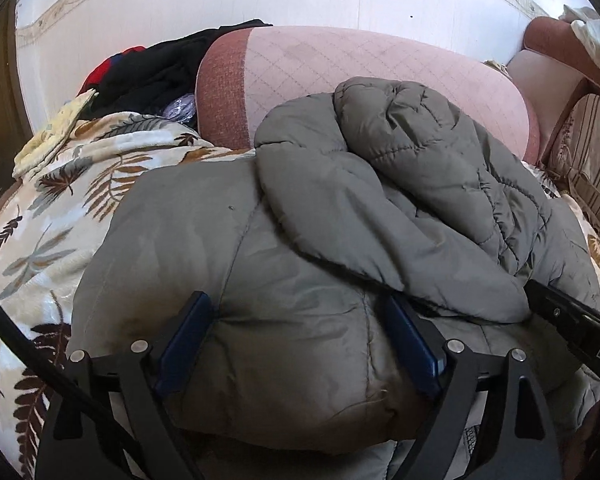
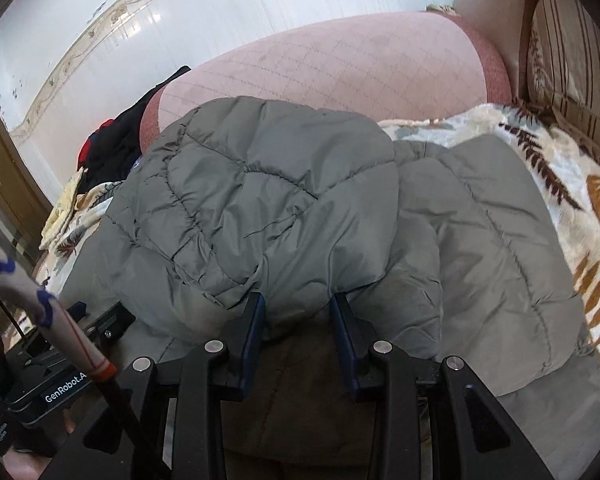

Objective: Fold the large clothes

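A grey quilted puffer jacket (image 1: 340, 208) lies bunched on a leaf-print blanket (image 1: 60, 208) on a sofa. My left gripper (image 1: 296, 320) has its jaws wide apart, straddling a puffy fold at the jacket's near edge. In the right wrist view the same jacket (image 2: 280, 200) lies folded over itself. My right gripper (image 2: 298, 312) has its jaws partly closed around a bulge of jacket fabric at the near edge. The right gripper's body (image 1: 572, 328) shows at the right of the left wrist view.
A pink quilted sofa back (image 1: 360, 76) stands behind the jacket. A pile of black and red clothes (image 1: 152, 72) lies at the far left. A striped cushion (image 2: 572, 60) sits at the right. The left gripper's body (image 2: 60, 384) is at lower left.
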The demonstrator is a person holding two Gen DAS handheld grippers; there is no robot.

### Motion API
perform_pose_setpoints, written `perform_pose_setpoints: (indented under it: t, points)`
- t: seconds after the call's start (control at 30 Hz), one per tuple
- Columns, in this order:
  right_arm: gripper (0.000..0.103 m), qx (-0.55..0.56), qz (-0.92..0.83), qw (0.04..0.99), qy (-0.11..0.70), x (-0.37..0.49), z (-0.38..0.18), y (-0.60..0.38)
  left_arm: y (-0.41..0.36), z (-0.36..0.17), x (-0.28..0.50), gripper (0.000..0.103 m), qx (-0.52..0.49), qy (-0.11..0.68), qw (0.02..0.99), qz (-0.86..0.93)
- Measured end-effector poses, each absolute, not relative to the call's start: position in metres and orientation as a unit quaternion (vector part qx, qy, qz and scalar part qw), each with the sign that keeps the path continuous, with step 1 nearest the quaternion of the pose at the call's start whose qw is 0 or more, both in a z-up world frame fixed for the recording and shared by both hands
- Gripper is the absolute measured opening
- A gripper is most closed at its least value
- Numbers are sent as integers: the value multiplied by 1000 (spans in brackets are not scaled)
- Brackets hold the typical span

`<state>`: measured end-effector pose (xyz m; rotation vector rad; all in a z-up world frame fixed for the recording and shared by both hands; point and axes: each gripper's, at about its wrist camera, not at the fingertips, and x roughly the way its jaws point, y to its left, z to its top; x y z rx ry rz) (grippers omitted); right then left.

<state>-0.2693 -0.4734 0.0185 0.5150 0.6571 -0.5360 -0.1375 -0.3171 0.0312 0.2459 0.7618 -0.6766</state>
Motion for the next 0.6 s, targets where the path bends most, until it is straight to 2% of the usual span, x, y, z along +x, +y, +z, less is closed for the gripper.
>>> perform_pose_setpoints:
  t: [0.6]
  points:
    - [38,243,-258,878,322,-265,17,-473,-315,27,-136,94,119,362,869,-314]
